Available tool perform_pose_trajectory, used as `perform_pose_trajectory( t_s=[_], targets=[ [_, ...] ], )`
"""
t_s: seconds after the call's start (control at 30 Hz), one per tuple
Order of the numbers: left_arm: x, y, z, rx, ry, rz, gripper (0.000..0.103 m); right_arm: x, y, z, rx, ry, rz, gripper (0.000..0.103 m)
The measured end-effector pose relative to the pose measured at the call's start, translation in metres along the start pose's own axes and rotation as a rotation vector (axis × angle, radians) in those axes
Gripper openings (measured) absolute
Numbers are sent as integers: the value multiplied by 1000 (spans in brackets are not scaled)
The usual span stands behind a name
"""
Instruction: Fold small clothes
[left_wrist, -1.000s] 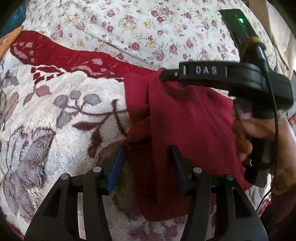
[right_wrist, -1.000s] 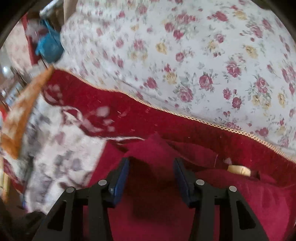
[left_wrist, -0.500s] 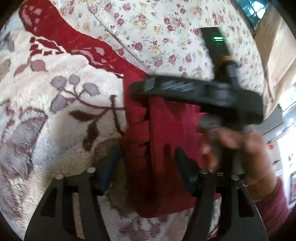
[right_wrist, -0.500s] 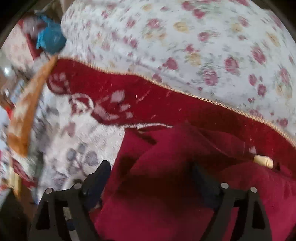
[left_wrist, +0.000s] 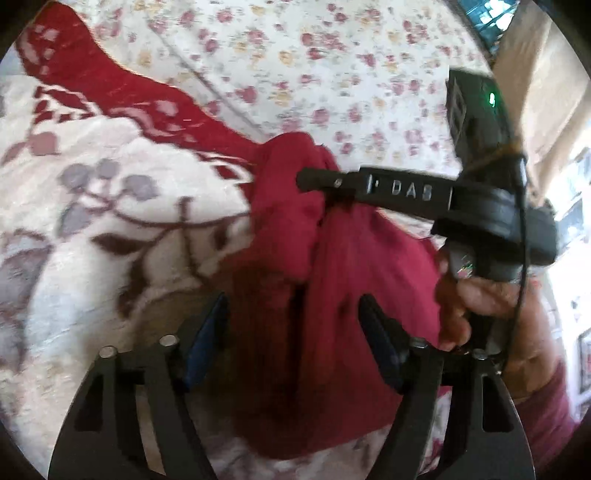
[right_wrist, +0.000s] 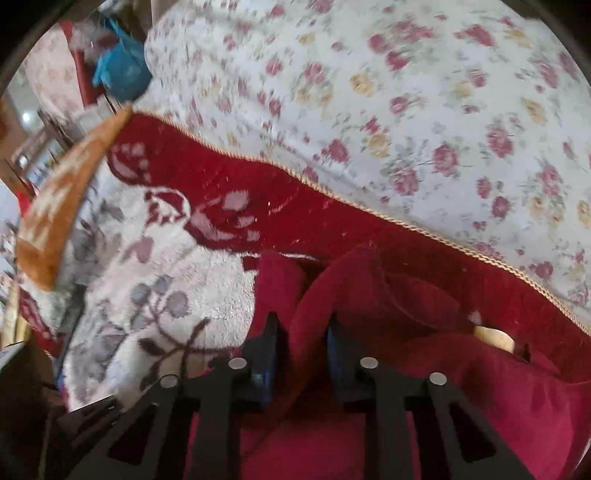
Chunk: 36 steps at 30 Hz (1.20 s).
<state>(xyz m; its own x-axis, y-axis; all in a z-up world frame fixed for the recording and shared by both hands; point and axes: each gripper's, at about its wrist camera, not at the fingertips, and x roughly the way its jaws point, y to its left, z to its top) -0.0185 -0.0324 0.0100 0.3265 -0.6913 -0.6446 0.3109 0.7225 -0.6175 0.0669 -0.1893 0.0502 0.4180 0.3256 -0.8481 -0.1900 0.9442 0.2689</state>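
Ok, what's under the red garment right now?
The plush flowered blanket shows around the red garment, so the garment seems to lie on it. Whatever is directly beneath the cloth is covered.

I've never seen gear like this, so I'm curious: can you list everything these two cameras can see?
Red garment: one, dark red, bunched on the blanket.
Plush blanket: one, cream with red border and grey flowers, under the garment.
Floral sheet: one, white with pink roses, beyond the blanket.
Blue bag: one, far upper left, blurred.
Left claw: black, open around the garment.
Right claw: black, pinching a fold.
Right hand: holding its handle.
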Motion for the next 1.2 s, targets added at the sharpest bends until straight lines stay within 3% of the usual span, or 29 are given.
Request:
perform_pose_trajectory(
  t_s=[0.03,0.07,0.23,0.27,0.3,0.37,0.43,0.57,0.63,0.7,0.73,0.8,0.87,0.93,1.1,1.13,1.17,1.2],
  targets=[
    [0,-2,1,-1,7,-19,35,-2,-3,-2,11,-2,11,21],
    [0,-8,1,13,4,-18,27,-5,-7,-4,27,-5,26,21],
    [-15,-40,-2,122,-40,-40,23,-24,-31,-11,148,-55,142,21],
    [-18,-49,-3,150,-47,-37,23,-28,-35,-11,180,-65,168,33],
    [-18,-56,-3,171,-49,-34,23,-33,-39,-10,217,-72,194,67],
    [-17,-65,-2,198,-52,-25,23,-38,-42,-7,273,-67,233,103],
    [-19,-74,-5,211,-47,-32,23,-40,-37,-1,278,-49,262,103],
    [-14,-83,-5,234,-40,-17,23,-26,-17,11,202,21,207,103],
    [-14,-87,-6,252,-36,5,23,-13,-5,12,135,86,159,97],
    [-14,-87,-8,269,-31,50,23,-10,5,9,60,93,66,49],
    [-14,-86,-10,265,-23,56,23,-11,5,7,40,84,29,42],
    [-15,-80,-14,256,-9,84,27,-15,-3,4,47,61,50,31],
    [-15,-77,-21,262,-8,117,51,-22,-15,1,80,45,81,29],
    [-14,-72,-25,245,-9,139,59,-30,-24,-2,103,29,112,29],
    [-2,-68,-26,224,42,129,57,-39,-35,-6,138,-5,142,28],
    [-4,-71,-26,223,38,111,43,-41,-36,-7,141,-10,144,28],
    [-6,-76,-25,226,31,93,36,-43,-37,-8,142,-13,147,28],
    [-8,-84,-23,235,23,85,36,-46,-39,-10,142,-18,150,28]
  ],
)
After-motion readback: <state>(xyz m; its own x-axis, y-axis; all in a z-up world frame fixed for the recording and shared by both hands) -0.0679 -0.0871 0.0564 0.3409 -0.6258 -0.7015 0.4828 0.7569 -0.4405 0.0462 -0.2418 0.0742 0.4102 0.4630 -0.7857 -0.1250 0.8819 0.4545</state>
